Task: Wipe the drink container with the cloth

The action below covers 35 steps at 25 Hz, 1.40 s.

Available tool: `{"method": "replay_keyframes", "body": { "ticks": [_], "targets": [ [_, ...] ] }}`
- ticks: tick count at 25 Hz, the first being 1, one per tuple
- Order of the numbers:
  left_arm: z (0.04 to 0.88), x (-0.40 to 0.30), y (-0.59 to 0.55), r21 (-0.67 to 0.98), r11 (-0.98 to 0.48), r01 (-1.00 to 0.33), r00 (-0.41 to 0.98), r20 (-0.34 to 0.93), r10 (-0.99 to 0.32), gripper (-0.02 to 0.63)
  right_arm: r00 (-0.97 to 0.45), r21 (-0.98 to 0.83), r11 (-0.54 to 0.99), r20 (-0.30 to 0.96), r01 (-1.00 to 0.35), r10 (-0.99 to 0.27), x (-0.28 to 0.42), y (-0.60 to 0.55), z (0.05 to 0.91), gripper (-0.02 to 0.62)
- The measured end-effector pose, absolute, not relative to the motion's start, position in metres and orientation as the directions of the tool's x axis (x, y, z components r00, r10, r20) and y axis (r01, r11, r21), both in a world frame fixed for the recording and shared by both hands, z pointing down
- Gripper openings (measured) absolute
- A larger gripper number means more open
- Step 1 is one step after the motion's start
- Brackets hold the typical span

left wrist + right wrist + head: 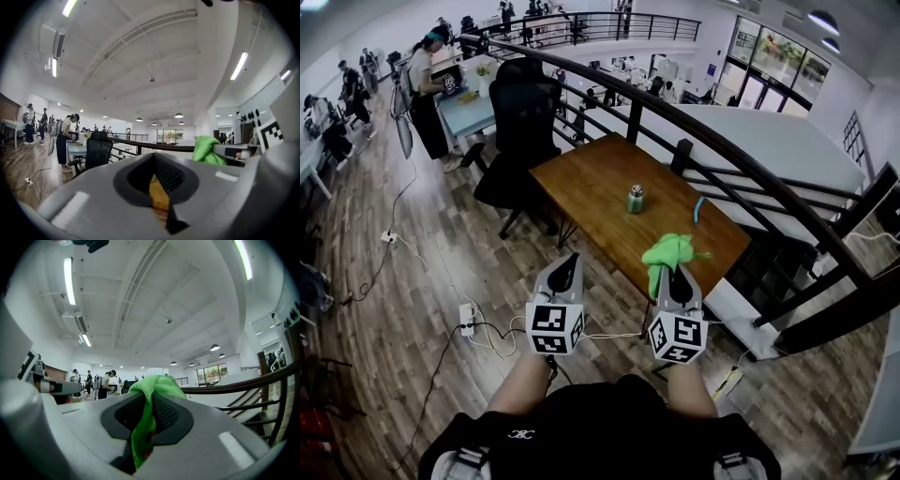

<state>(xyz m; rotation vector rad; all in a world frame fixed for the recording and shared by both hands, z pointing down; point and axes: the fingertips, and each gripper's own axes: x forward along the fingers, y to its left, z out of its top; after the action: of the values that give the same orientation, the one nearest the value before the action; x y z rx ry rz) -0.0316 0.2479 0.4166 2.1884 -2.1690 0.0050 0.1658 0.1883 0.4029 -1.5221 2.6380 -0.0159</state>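
A small green drink container [636, 198] with a silver lid stands upright near the middle of the wooden table [581, 183]. My right gripper [679, 278] is shut on a bright green cloth [668, 253], which bunches above its jaws over the table's near edge; the cloth [149, 404] hangs down between the pads in the right gripper view. My left gripper [563, 274] is shut and empty, held beside the right one, short of the table's near edge. In the left gripper view the cloth [206, 151] shows at the right. Both grippers are well short of the container.
A light blue object [697, 208] lies on the table right of the container. A black office chair [523, 122] stands at the table's far left. A dark curved railing [750, 164] runs behind the table. Cables and a power strip [468, 319] lie on the wooden floor.
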Motion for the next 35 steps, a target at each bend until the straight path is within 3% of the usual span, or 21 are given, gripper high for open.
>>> {"method": "replay_keyframes", "body": {
  "ticks": [15,35],
  "targets": [
    [0.431,-0.059,0.209,0.036,-0.037,-0.999,0.039,0.047,-0.998,0.051,-0.439,-0.088,0.442,-0.053,-0.893,-0.897,0.154,0.149,0.429,0.046],
    [0.403,-0.076,-0.052,0.014,-0.128,-0.992,0.128,0.053,-0.99,0.051,-0.397,-0.131,0.395,-0.009,-0.909,-0.918,0.144,-0.098,0.43,0.046]
  ]
}}
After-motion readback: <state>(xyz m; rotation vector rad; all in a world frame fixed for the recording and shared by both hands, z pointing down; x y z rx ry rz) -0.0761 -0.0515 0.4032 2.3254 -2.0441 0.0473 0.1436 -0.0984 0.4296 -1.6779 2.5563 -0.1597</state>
